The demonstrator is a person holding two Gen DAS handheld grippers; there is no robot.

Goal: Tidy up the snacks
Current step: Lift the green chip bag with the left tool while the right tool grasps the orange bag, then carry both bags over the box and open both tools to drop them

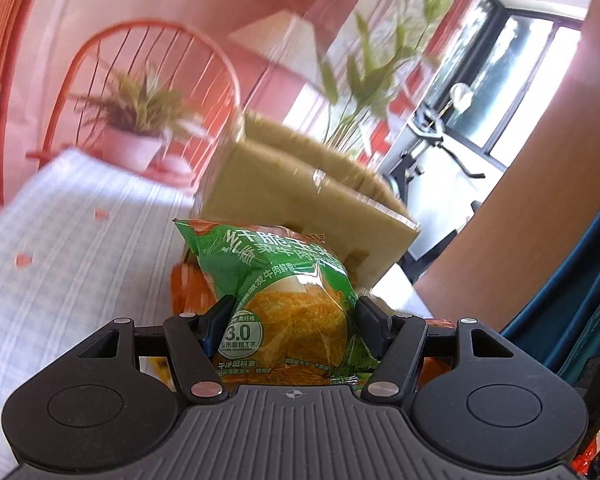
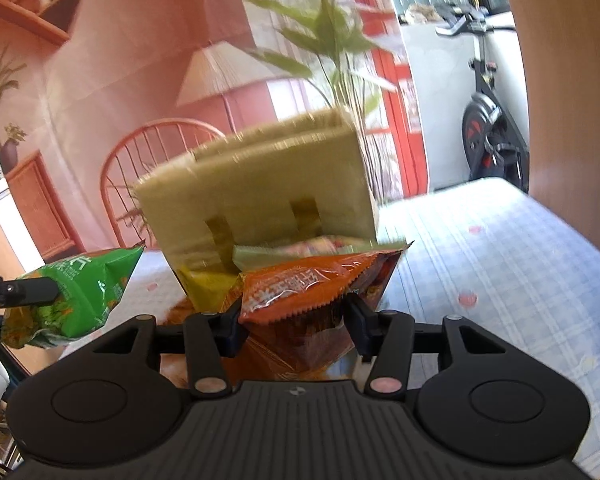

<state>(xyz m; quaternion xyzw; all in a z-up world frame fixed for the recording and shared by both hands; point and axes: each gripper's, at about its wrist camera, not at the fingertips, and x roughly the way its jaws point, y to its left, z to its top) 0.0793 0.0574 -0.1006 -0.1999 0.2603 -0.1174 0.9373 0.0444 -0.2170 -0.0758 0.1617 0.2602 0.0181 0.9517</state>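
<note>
Between fingers of left gripper (image 1: pixel 294 314): green snack bag (image 1: pixel 280 292), clamped at mid-body, above checked counter (image 1: pixel 72 248). Right gripper (image 2: pixel 294 314) likewise closed on orange snack bag (image 2: pixel 312 284). Cardboard box (image 2: pixel 260 188) just behind both bags. Handling, judged: light, air-filled, slick foil, chips crush easily; pinch gently near crimped seam or across body, avoid hard squeeze.

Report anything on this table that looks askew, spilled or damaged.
Nothing looks spilled or torn. The green snack bag sits squeezed between the left gripper's jaws, the orange snack bag between the right gripper's. The cardboard box looks tilted, but motion blur and fisheye distortion may explain that.
</note>
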